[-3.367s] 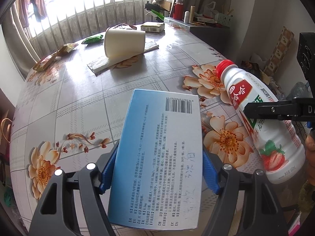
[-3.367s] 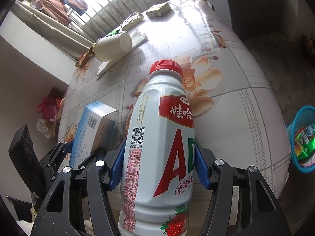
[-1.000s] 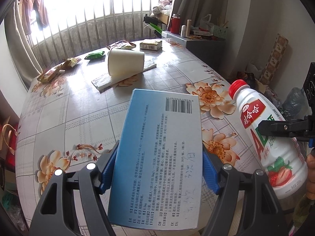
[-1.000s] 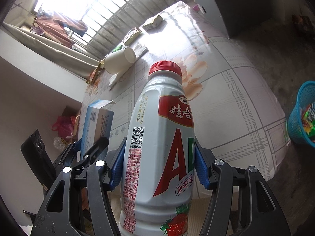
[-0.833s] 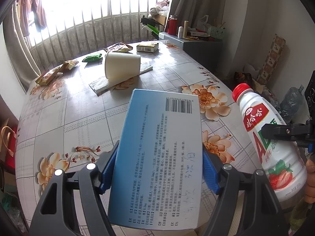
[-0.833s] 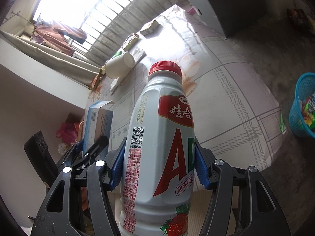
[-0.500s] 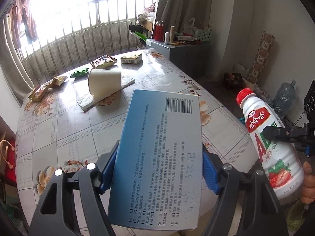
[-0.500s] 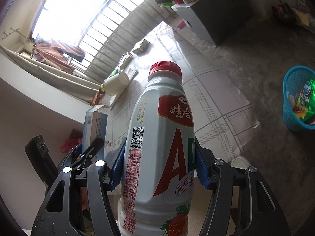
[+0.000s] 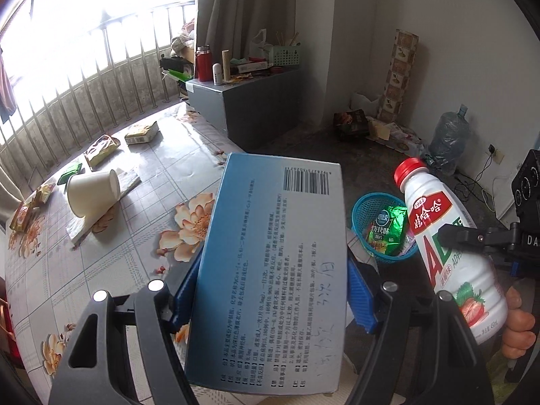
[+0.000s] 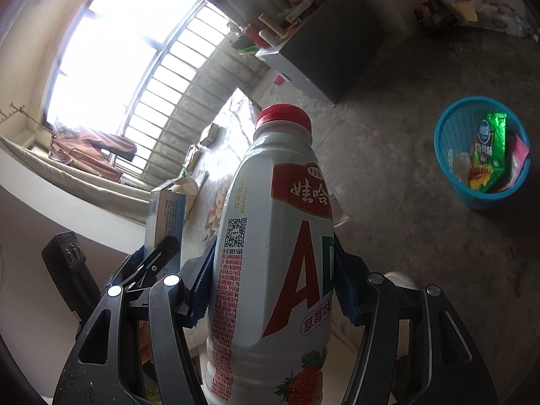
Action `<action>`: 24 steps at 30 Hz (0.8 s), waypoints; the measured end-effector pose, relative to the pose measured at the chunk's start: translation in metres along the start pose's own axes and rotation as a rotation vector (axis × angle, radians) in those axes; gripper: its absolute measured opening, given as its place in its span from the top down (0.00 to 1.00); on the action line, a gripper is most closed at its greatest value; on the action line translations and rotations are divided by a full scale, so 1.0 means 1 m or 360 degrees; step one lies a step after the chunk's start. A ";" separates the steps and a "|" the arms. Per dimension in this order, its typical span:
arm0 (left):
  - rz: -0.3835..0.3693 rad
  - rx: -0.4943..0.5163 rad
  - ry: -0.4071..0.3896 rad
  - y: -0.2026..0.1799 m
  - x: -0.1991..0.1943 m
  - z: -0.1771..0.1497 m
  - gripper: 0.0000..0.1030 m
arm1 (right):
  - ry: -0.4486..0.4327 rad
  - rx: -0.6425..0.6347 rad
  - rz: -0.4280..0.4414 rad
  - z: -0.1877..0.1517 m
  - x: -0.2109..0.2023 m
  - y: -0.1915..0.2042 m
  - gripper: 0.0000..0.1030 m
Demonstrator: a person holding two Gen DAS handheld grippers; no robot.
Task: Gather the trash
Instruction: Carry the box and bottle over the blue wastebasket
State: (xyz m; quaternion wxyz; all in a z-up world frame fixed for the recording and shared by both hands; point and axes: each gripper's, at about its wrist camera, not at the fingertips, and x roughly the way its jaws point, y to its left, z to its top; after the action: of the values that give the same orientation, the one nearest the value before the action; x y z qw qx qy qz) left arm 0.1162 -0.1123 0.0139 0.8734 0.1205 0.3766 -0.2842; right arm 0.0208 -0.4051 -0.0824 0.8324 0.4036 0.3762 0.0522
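I have the left gripper (image 9: 270, 290) clamped on the blue box (image 9: 273, 270) and the right gripper (image 10: 270, 290) on the milk bottle (image 10: 270, 253), neither yet in the blue basket (image 10: 449, 135), and a paper cup (image 9: 91, 192) and wrappers (image 9: 101, 146) are left on the table (image 9: 162, 175)

A lived-in home: floral-clothed table (image 9: 141, 168), barred window (image 9: 101, 50), curtain (image 9: 233, 17), hanging laundry (image 10: 94, 148).

Window (image 9: 84, 17) blown out, room dim, fisheye edges warped.
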 end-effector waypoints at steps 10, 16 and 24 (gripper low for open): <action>-0.0196 0.0133 0.0089 -0.071 0.044 0.037 0.30 | -0.0086 0.0174 -0.0042 0.001 -0.029 -0.052 0.45; -0.0346 0.0157 0.0247 -0.114 0.090 0.057 0.30 | -0.0118 0.0306 -0.0138 -0.003 -0.045 -0.099 0.45; -0.0512 0.0140 0.0605 -0.181 0.193 0.082 0.30 | -0.0009 0.0544 -0.0258 0.003 -0.031 -0.174 0.45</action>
State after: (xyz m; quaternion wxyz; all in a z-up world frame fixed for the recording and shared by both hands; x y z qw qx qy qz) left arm 0.1653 -0.3714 -0.0691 0.7244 0.1481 0.5357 -0.4078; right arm -0.0367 -0.5354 -0.1872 0.7542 0.5076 0.4085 -0.0810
